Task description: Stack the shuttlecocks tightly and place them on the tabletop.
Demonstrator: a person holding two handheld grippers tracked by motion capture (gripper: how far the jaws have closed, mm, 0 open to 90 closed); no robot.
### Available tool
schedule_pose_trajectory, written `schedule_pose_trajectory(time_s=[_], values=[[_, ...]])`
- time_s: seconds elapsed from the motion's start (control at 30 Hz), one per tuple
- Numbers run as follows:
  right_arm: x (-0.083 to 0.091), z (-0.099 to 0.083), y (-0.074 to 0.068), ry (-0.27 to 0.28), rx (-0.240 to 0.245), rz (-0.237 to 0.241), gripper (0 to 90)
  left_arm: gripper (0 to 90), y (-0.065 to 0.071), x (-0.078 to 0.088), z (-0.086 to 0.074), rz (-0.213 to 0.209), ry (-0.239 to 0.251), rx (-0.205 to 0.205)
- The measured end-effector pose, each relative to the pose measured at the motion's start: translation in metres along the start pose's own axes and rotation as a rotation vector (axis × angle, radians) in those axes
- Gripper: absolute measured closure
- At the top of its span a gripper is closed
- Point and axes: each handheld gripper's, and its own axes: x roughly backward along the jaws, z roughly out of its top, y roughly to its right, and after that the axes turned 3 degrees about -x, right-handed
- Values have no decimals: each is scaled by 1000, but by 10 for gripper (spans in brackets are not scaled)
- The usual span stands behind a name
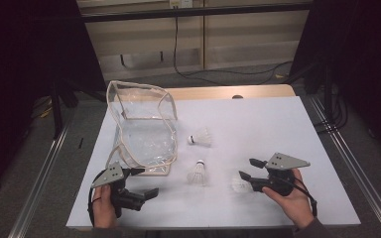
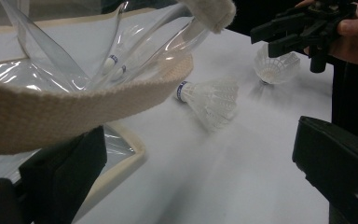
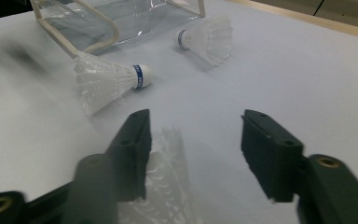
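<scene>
A clear plastic bag (image 1: 144,124) with cream trim stands open at the table's left. Through its plastic, two shuttlecock corks (image 2: 113,63) show inside. One white shuttlecock (image 1: 200,138) lies right of the bag and another (image 1: 197,172) nearer me. My left gripper (image 1: 148,181) is open beside the bag's near corner, with the bag's cream strap (image 2: 74,107) crossing above its left jaw. My right gripper (image 1: 246,168) is open around a third shuttlecock (image 3: 168,182), which lies against its left jaw and apart from the right one.
The white table top (image 1: 278,129) has bare room at the right and back. A wooden edge (image 1: 228,92) runs along its far side. Metal rails (image 1: 347,163) flank the table, and cables (image 1: 218,73) lie on the floor behind.
</scene>
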Motion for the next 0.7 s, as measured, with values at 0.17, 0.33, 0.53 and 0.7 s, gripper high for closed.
schedule_pose_trajectory(time_s=[0.17,0.33,0.53,0.7], values=[[7,3,5,-7,-4,-7,628,30,0,0,0,1,1,-1],[13,3,12,-18,-30,4,822,30,0,0,0,1,2,-5],[15,3,15,-25,-57,27,881,30,0,0,1,-3,3,-7],[13,6,15,-9,-78,48,888,30,1,-1,1,-2,8,-2]])
